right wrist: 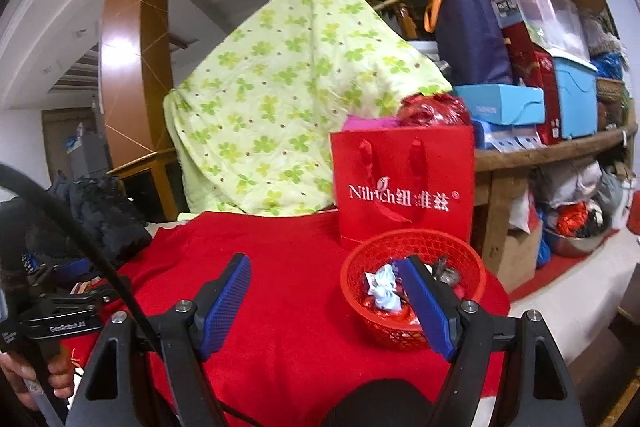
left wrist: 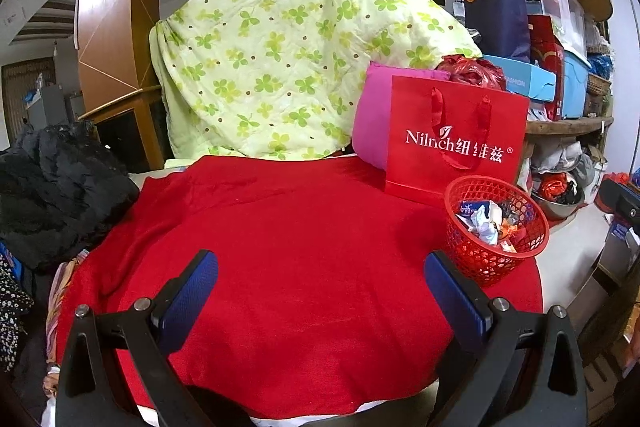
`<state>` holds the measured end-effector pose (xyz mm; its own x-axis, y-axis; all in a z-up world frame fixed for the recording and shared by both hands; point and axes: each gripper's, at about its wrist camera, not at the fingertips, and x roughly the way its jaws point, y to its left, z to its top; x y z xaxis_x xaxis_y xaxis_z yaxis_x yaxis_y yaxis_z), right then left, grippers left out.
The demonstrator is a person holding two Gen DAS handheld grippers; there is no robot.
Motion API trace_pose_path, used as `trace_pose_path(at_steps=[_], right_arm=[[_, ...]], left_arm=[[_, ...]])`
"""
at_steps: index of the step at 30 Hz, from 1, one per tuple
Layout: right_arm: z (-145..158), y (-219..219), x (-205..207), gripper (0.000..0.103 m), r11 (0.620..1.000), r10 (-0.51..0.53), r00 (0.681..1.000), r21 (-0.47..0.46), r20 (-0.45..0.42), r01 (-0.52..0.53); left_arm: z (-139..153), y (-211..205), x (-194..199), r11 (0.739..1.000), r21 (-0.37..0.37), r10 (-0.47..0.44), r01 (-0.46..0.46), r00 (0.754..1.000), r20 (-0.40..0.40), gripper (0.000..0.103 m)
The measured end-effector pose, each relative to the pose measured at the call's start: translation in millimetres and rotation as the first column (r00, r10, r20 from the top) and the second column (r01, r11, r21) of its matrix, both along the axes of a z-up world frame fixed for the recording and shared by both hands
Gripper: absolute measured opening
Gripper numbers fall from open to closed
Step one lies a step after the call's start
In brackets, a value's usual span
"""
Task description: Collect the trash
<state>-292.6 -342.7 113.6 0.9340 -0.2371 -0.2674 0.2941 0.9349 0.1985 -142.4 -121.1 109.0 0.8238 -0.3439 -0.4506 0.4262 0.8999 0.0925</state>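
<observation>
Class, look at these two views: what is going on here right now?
A person holds a gripper in each hand over a table covered with a red cloth. Both the left gripper and the right gripper are open and empty. Wrappers and crumpled paper already lie in the red mesh basket, which stands in front of a red gift bag. No loose trash shows on the cloth.

Dim indoor light, fisheye-warped edges, slight blur
</observation>
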Motion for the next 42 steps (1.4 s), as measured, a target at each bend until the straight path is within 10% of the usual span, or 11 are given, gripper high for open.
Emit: trace_pose_path(at_steps=[42], right_arm=[[-14.2, 33.6, 32.6, 0.08, 0.998, 0.06, 0.996, -0.012, -0.073, -0.061]], left_arm=[[-5.6, 7.5, -3.1, 0.993, 0.079, 0.085, -0.089, 0.995, 0.051, 0.102]])
